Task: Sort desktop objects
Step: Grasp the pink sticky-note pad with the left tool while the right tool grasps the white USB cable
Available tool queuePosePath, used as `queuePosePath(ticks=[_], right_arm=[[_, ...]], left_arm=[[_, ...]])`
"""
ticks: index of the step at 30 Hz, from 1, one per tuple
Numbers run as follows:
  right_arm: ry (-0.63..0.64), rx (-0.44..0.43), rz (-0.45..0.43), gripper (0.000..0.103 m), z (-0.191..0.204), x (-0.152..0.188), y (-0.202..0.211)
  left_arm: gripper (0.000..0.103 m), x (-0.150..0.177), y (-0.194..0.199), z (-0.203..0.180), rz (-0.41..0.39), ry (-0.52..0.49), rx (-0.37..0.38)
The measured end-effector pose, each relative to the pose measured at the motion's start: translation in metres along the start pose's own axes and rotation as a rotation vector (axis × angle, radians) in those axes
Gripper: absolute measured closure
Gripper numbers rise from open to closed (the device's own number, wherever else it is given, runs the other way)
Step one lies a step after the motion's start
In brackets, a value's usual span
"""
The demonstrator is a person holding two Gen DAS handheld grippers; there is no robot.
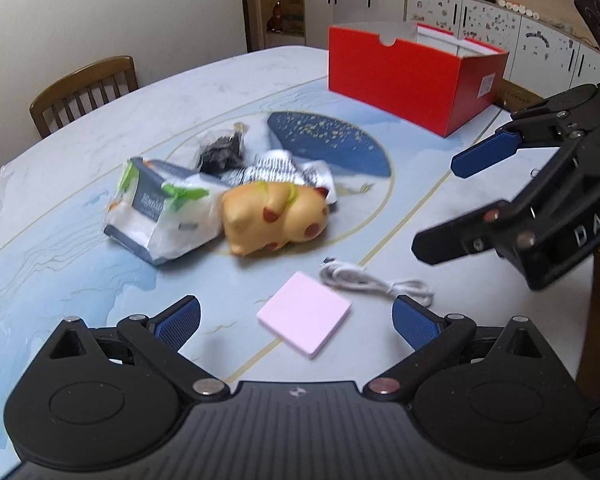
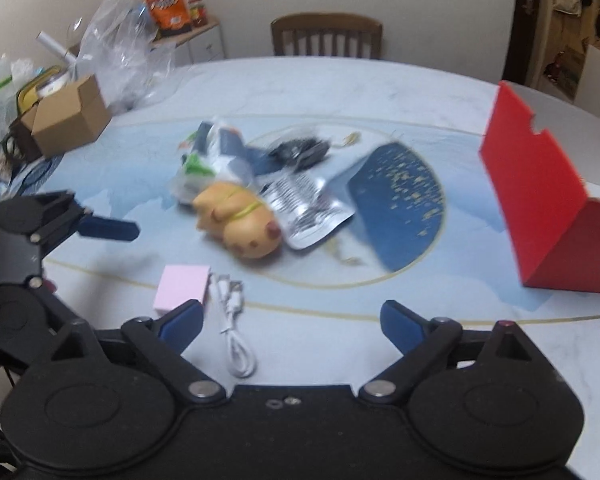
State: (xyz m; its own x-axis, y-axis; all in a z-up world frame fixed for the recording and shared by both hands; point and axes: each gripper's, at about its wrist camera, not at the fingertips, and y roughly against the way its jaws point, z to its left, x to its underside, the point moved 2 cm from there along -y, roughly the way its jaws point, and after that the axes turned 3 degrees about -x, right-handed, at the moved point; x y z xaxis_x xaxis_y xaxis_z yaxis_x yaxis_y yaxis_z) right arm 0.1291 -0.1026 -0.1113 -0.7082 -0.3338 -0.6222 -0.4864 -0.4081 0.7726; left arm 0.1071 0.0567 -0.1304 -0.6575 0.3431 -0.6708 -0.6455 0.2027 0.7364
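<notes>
Two tools held wide apart and empty, left tool [image 1: 296,320], right tool [image 2: 290,322], one pink pad [image 1: 304,314], one white cable [image 1: 374,282], one yellow toy [image 1: 274,218], three packets heaped mid-worktop [image 1: 80,260], one red box [image 1: 412,76] set behind.

Red box [image 1: 404,76] open-topped, upright at table's far side, well apart from the pile. Yellow toy [image 1: 274,218] on its side mid-table, touching tissue pack [image 1: 160,208] and silver pouch [image 2: 306,208]; black bundle [image 1: 220,150] behind (possibly a bagged cable, blurred). Pink pad [image 1: 304,314] flat, white cable [image 1: 374,282] coiled just beside it.
</notes>
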Motion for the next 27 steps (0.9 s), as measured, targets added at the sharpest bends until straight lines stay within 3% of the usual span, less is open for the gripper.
queuePosePath(ticks=[10,15,18,27], right_arm=[[0.031,-0.01,0.065,0.026,0.015,0.003,-0.025],[0.029,-0.001,0.092,0.033,0.018,0.004,-0.033],[0.026,0.005,0.103,0.041,0.019,0.004,-0.037],[0.055,0.047,0.108,0.049,0.025,0.002,-0.043]], left_arm=[[0.003,0.005,-0.009,0.003,-0.012,-0.056,0.011],[0.018,0.006,-0.011,0.001,-0.007,-0.073,0.018],[0.021,0.006,-0.012,0.002,-0.011,-0.072,0.019],[0.039,0.006,-0.012,0.0,-0.011,-0.066,0.067]])
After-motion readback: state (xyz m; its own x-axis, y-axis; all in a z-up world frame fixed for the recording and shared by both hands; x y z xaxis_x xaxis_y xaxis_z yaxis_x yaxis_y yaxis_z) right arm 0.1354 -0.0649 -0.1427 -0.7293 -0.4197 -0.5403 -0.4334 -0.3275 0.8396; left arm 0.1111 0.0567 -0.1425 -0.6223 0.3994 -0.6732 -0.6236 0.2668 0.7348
